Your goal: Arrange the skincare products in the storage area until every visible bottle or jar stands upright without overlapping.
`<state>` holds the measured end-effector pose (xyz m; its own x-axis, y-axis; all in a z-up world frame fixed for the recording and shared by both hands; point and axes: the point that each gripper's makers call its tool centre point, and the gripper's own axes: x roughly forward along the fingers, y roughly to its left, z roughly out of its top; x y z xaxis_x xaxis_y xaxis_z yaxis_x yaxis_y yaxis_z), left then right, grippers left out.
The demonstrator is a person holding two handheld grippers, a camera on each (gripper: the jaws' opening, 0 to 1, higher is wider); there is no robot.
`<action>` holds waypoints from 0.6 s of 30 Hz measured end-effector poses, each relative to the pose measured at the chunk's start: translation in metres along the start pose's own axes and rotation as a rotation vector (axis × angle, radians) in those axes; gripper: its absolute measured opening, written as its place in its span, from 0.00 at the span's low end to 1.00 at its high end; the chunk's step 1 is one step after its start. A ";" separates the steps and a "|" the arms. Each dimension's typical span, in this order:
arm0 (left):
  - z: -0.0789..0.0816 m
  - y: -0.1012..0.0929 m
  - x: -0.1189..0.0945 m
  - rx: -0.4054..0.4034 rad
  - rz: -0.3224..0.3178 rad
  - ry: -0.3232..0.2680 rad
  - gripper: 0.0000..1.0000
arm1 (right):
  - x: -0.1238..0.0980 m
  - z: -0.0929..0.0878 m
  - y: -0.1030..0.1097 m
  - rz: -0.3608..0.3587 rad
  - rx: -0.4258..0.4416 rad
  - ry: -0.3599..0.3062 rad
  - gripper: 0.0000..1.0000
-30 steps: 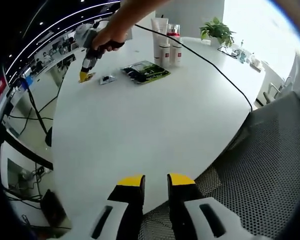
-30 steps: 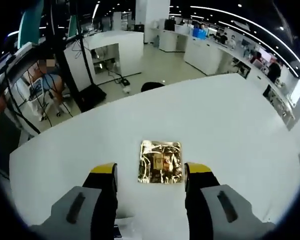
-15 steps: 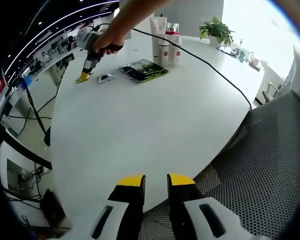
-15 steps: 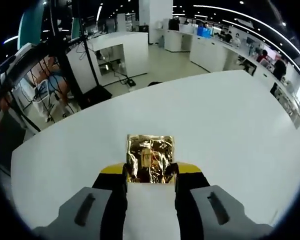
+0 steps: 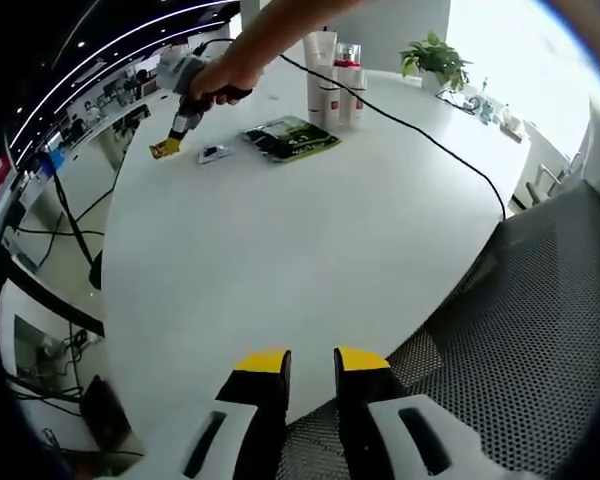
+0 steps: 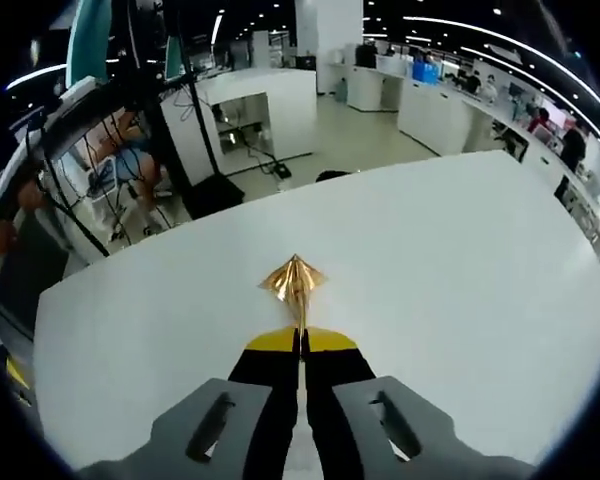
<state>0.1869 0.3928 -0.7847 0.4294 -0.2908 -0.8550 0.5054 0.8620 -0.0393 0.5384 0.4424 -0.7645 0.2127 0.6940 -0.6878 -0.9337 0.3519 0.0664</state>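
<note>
Nearest, the left gripper [image 5: 310, 362] waits at the tabletop [image 5: 310, 240] edge, its fingers narrowly parted around nothing. Far ahead and to their left, the right gripper [image 6: 301, 338] pinches a gold foil sachet [image 6: 294, 279] in closed fingers, crumpling it. Beyond, upright bottles [image 5: 332, 85] stand behind a green packet [image 5: 292, 139]; the thin pinched foil could slip free or tear.
</note>
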 end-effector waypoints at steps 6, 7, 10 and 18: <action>0.002 -0.001 0.001 -0.001 0.000 -0.005 0.18 | -0.038 0.002 0.048 0.095 -0.078 -0.109 0.00; 0.002 -0.001 0.000 -0.001 0.000 -0.006 0.18 | -0.048 0.003 0.059 0.110 -0.082 -0.131 0.00; 0.004 -0.002 0.001 0.004 -0.001 -0.004 0.18 | -0.089 -0.005 0.104 0.132 -0.078 -0.193 0.00; 0.021 -0.009 -0.006 0.010 0.002 -0.070 0.19 | -0.182 -0.037 0.173 0.117 -0.036 -0.266 0.00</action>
<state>0.1955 0.3780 -0.7682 0.4811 -0.3178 -0.8170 0.5119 0.8584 -0.0325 0.3277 0.3532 -0.6548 0.1666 0.8704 -0.4633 -0.9648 0.2407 0.1054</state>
